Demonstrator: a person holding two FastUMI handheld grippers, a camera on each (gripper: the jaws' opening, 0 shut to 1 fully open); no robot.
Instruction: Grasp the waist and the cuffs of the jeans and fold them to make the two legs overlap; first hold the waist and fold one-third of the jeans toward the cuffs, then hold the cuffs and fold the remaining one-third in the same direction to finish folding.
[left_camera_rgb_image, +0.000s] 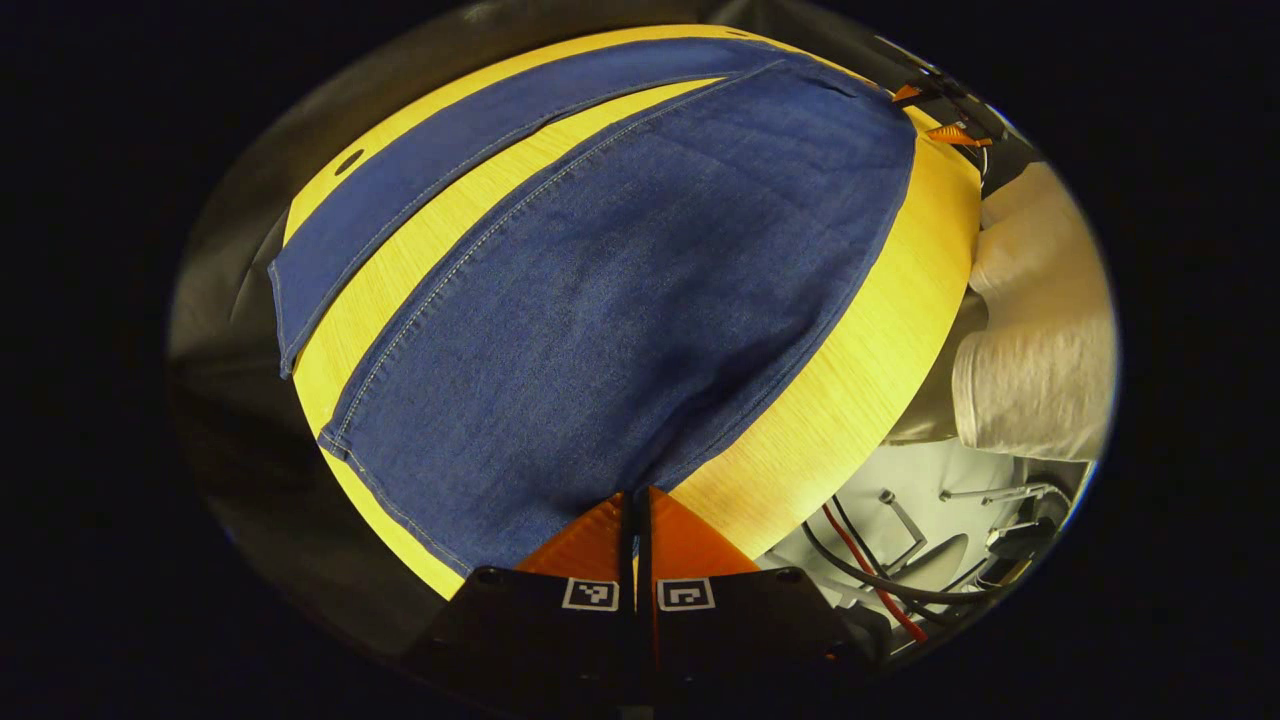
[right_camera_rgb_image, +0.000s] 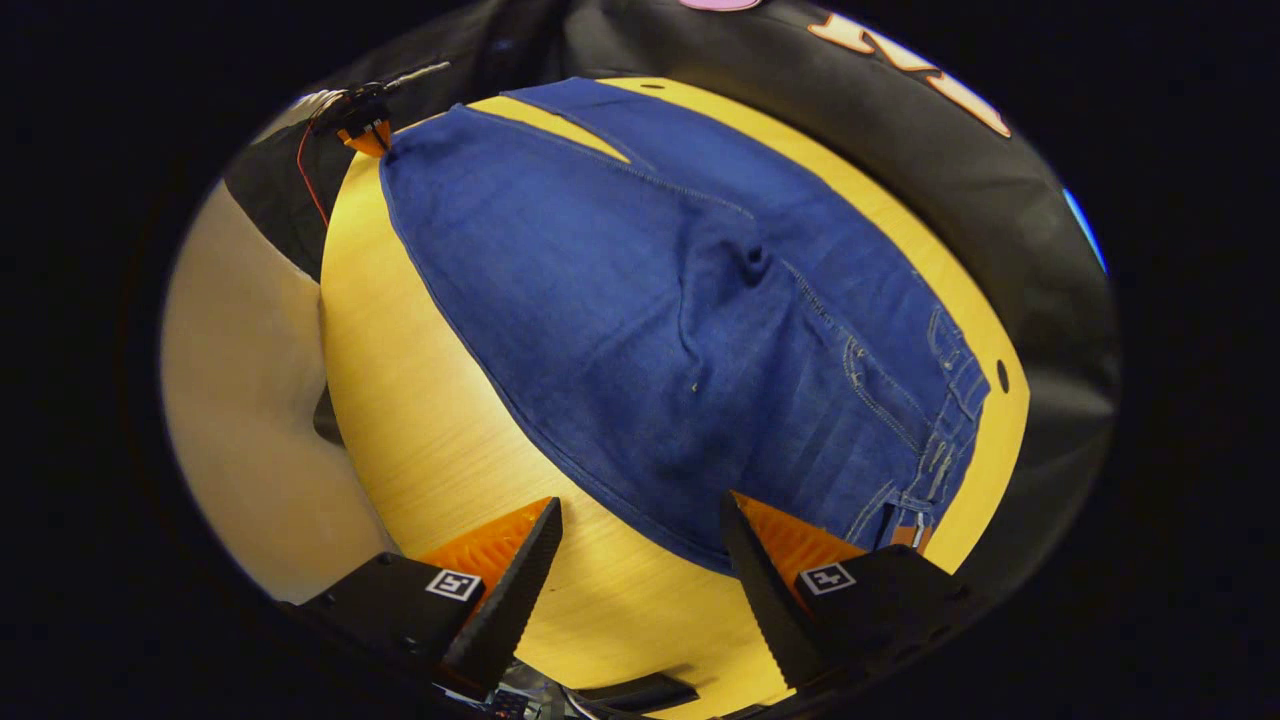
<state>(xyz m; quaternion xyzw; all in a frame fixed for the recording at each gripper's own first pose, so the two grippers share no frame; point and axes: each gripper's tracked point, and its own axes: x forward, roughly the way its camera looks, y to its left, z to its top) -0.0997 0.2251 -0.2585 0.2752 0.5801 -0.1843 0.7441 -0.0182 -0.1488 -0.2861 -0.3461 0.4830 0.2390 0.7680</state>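
Jeans (right_camera_rgb_image: 640, 330) lie flat on the round wooden table (right_camera_rgb_image: 440, 420), spread out, both legs apart with a strip of tabletop showing between them.

Long axis: in my right gripper view the waist (right_camera_rgb_image: 940, 440) is near me, at the lower right, and the legs run away toward the upper left. In my left gripper view the cuffs are the near end: the nearer leg's cuff (left_camera_rgb_image: 400, 480) sits at the lower left just ahead of my fingers, the farther leg's cuff (left_camera_rgb_image: 285, 320) beyond it, and both legs stretch away to the upper right toward the waist.

My left gripper (left_camera_rgb_image: 637, 510): the two fingers are pressed together with only a thin dark line between them, tips at the edge of the nearer leg by its cuff. I take it as clamped on the denim edge there.

My right gripper (right_camera_rgb_image: 640, 530): fingers wide apart, hanging over the near edge of the jeans by the waist, one tip over bare wood, the other over denim. Nothing held.

Writing: a small tan patch at the waistband, too small to read. Square black-and-white marker tags on the gripper bodies, no words.

A light sleeve (left_camera_rgb_image: 1040, 330) shows beyond the table edge in my left gripper view.
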